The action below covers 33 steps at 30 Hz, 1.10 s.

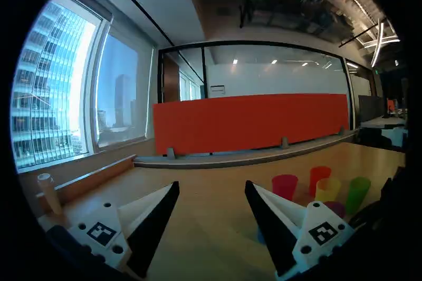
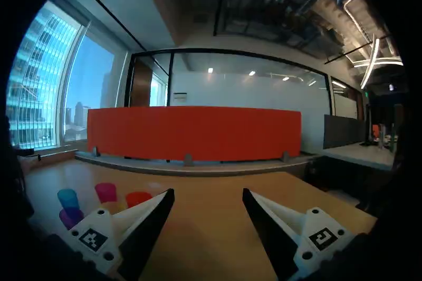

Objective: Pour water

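Note:
In the left gripper view, my left gripper (image 1: 212, 189) is open above the wooden table (image 1: 221, 212), with nothing between its fingers. To its right stand several translucent plastic cups: a pink cup (image 1: 285, 186), a red cup (image 1: 319, 176), a yellow cup (image 1: 327, 190), a green cup (image 1: 357, 193) and a purple cup (image 1: 335, 209) partly behind the right finger. In the right gripper view, my right gripper (image 2: 208, 195) is also open and empty. At its left are a blue cup (image 2: 68, 198), a pink cup (image 2: 106, 192), a red cup (image 2: 138, 199) and a purple cup (image 2: 70, 217).
An orange divider panel (image 1: 248, 123) runs along the table's far edge. Tall windows (image 1: 58, 96) lie to the left. A tan tube-shaped object (image 1: 49, 192) stands at the left edge of the left gripper view. Another desk (image 2: 358, 154) stands at the right.

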Each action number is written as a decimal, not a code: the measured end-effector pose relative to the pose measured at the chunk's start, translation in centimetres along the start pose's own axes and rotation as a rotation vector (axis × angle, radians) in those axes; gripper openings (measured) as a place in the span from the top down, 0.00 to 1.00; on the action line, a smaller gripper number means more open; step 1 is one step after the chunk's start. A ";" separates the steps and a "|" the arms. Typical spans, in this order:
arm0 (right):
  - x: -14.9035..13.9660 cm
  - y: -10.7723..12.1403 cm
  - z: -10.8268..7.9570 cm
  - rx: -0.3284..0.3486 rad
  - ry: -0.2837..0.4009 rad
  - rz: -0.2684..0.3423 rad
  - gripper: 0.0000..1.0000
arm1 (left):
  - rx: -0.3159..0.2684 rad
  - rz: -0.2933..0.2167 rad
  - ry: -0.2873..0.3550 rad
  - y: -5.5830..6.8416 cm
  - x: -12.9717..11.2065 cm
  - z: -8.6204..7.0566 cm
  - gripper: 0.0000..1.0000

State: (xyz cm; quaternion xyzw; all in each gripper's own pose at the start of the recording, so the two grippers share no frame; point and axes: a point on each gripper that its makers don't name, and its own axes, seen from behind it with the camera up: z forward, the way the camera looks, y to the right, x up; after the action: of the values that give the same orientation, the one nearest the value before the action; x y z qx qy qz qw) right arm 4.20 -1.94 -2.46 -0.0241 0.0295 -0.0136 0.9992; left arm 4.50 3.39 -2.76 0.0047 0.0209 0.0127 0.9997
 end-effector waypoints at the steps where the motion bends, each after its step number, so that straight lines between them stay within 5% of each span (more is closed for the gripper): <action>1: 0.1 0.0 -0.1 0.000 0.000 0.002 0.00 | -0.003 -0.001 0.002 0.1 -0.1 0.1 0.08; 8: 0.4 0.4 -0.3 -0.016 0.006 0.005 0.00 | -0.016 0.003 0.021 -0.2 -1.0 0.9 0.08; 23: -0.2 0.3 -0.4 -0.028 -0.016 -0.007 0.00 | -0.004 -0.022 -0.009 -2.9 -4.0 2.2 0.08; 33: 0.1 0.3 -0.4 -0.030 -0.014 -0.006 0.00 | -0.009 -0.046 -0.009 -2.9 -4.7 2.5 0.08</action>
State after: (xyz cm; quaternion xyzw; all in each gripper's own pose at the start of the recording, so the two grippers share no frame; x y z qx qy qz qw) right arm 4.30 -1.67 -2.91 -0.0394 0.0228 -0.0162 0.9988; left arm 0.00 0.30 -0.14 -0.0002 0.0163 -0.0103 0.9998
